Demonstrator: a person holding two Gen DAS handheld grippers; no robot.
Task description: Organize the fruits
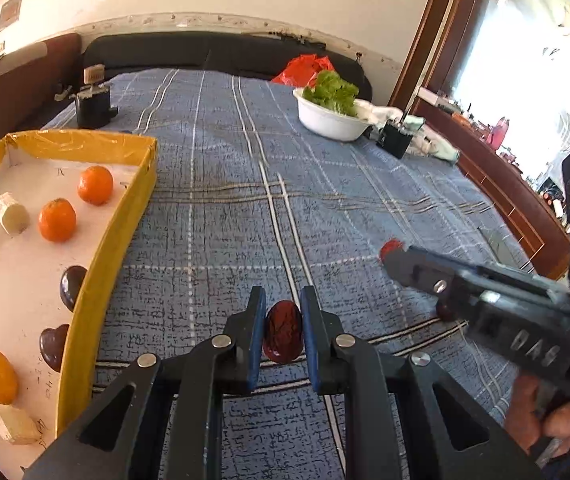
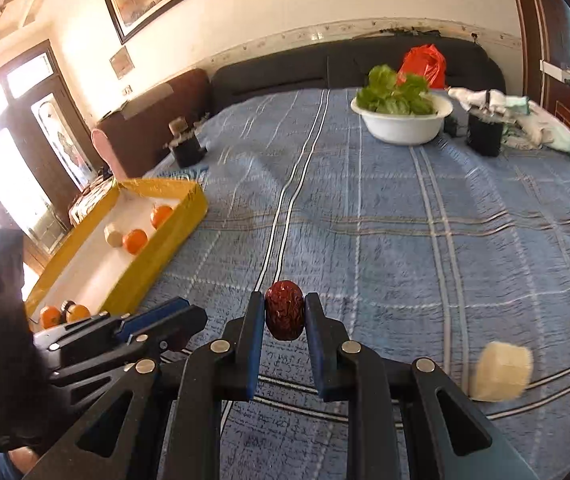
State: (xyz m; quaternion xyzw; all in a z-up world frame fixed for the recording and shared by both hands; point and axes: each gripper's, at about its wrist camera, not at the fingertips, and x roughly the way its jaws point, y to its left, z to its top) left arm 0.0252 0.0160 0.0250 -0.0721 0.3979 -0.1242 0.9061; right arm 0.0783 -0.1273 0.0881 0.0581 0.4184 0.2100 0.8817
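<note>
Now red dates (image 1: 283, 336) in both grippers

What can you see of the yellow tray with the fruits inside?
The yellow tray is a shallow rectangular box, seemingly cardboard, with glossy yellow walls and a white floor bearing faint writing. It lies flat on the blue checked bedspread, to the left of both grippers, neither touching it. Inside rest mandarins, dark brown pieces and pale chunks, spaced apart.

3 oranges (image 1: 57, 220), 2 red dates (image 1: 283, 334), 3 pale chunks (image 1: 11, 213), 1 yellow tray (image 1: 125, 216), 1 white bowl (image 1: 331, 120)
</note>
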